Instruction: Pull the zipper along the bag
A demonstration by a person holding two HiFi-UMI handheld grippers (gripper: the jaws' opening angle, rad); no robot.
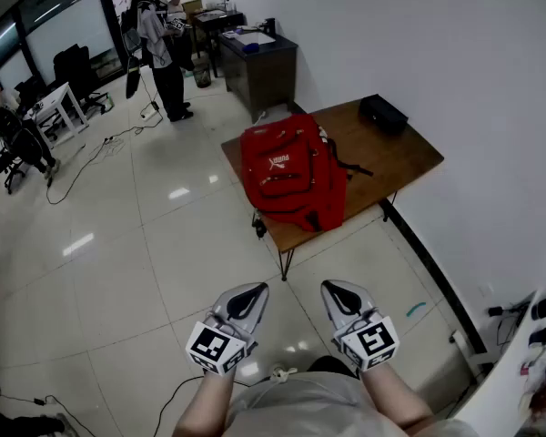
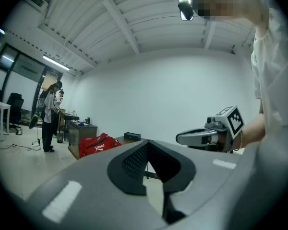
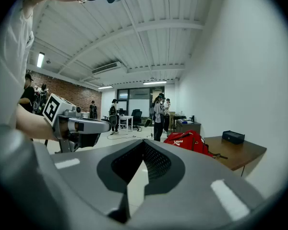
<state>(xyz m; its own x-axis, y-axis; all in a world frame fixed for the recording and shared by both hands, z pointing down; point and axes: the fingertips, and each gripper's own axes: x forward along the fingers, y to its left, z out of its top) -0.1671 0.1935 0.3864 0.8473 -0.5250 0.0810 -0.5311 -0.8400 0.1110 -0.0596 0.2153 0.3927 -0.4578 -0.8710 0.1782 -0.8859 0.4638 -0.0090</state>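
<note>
Head view alone looks down on the wooden table (image 1: 396, 162). The red bag (image 1: 291, 178) lies flat on the table's left half, front face up. Its long axis runs from the table's far side to its near edge, where the bag's end hangs slightly over. A black box (image 1: 383, 113) sits at the table's far right, well apart from the bag.

Both grippers are well short of the table's near edge, over the tiled floor. The left gripper (image 1: 253, 289) and the right gripper (image 1: 333, 286) both point toward the table.

Each gripper view shows what the head view cannot: the jaw pads from behind, pressed together at the tips with nothing pinched. From these low views the bag (image 3: 188, 141) is only a red hump on the table. Which end is its top, I cannot tell.
</note>
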